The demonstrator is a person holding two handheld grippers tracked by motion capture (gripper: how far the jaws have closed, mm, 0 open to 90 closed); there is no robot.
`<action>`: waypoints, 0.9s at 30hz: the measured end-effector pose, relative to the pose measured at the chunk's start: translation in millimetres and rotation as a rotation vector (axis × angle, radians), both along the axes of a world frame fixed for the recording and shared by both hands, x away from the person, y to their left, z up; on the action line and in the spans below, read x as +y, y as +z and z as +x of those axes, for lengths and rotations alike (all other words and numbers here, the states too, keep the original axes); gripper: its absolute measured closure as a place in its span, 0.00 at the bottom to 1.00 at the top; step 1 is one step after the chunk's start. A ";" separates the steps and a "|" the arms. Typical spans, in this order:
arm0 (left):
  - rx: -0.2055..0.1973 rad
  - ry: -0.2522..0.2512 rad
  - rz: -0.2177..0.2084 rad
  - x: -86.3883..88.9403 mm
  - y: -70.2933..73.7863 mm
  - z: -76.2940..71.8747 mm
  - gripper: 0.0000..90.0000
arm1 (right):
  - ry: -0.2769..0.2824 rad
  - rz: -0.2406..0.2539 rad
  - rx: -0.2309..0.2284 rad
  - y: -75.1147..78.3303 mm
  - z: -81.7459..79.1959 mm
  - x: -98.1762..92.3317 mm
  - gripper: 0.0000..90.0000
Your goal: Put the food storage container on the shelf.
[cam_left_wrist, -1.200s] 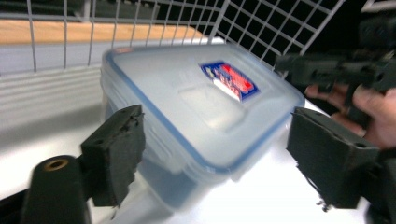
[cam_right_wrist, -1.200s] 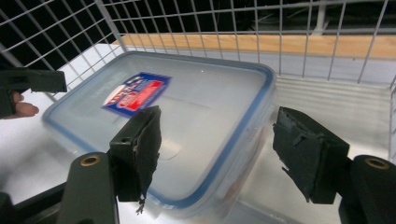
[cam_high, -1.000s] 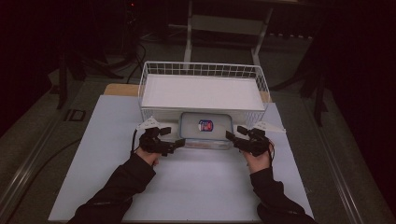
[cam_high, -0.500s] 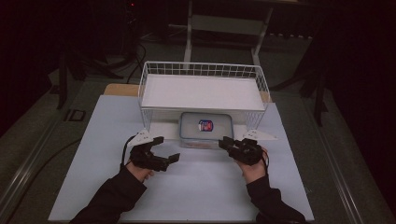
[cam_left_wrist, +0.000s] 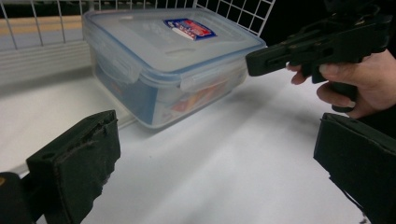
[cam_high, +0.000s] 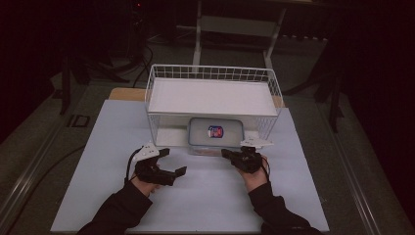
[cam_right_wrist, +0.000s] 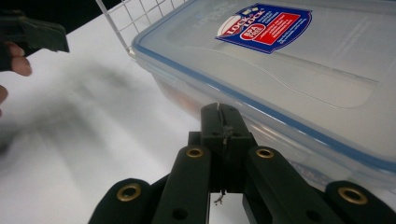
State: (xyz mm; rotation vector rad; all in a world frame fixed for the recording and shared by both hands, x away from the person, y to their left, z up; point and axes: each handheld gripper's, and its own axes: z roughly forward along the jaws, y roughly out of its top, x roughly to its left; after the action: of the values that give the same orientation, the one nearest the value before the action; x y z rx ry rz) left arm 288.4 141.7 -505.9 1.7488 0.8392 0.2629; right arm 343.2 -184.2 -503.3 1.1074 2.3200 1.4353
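Clear plastic container (cam_high: 216, 135) with a blue-edged lid and a red-and-blue label sits on the pale worktop (cam_high: 205, 196), tucked under the white wire basket (cam_high: 213, 95) at its near side. Right gripper (cam_high: 226, 153) lies just in front of the container's near right corner, pointing left across the worktop; the right hand (cam_high: 252, 171) grips it from behind, forearm coming in from the lower edge. Its jaws have just been closing and are now pressed together with nothing between them, tips close to the container's wall in the right gripper view. Left gripper (cam_high: 173, 164) is held low over the worktop, left of the container and clear of it, aimed rightward. Its jaws stand spread wide, empty, framing the container's corner in the left gripper view.
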 end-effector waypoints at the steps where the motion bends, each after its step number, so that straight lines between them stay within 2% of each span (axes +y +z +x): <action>1: -0.002 -0.004 -0.003 0.1 0.3 -0.1 0.01 | 0.004 -0.004 -0.003 -1.1 1.3 1.1 1.00; 5: -0.011 -0.004 -0.002 1.1 0.1 -0.5 0.01 | 0.012 -0.020 -0.030 0.1 3.9 5.9 1.00; 10: -0.007 0.007 -0.003 4.3 -0.3 0.7 0.01 | 0.026 -0.030 -0.018 -2.3 7.0 11.6 1.00; 18: 0.002 0.005 -0.003 3.7 -2.8 2.1 0.01 | -0.005 -0.014 -0.007 -0.9 18.3 14.3 1.00; 27: 0.000 0.006 -0.001 4.0 -2.8 1.9 0.01 | 0.014 -0.018 -0.009 -3.1 21.8 24.7 1.00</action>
State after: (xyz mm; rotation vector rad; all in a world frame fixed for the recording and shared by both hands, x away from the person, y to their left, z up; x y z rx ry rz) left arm 290.2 145.7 -508.7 1.7461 0.8444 0.2663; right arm 365.0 -159.4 -506.4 1.0792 2.3345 1.4192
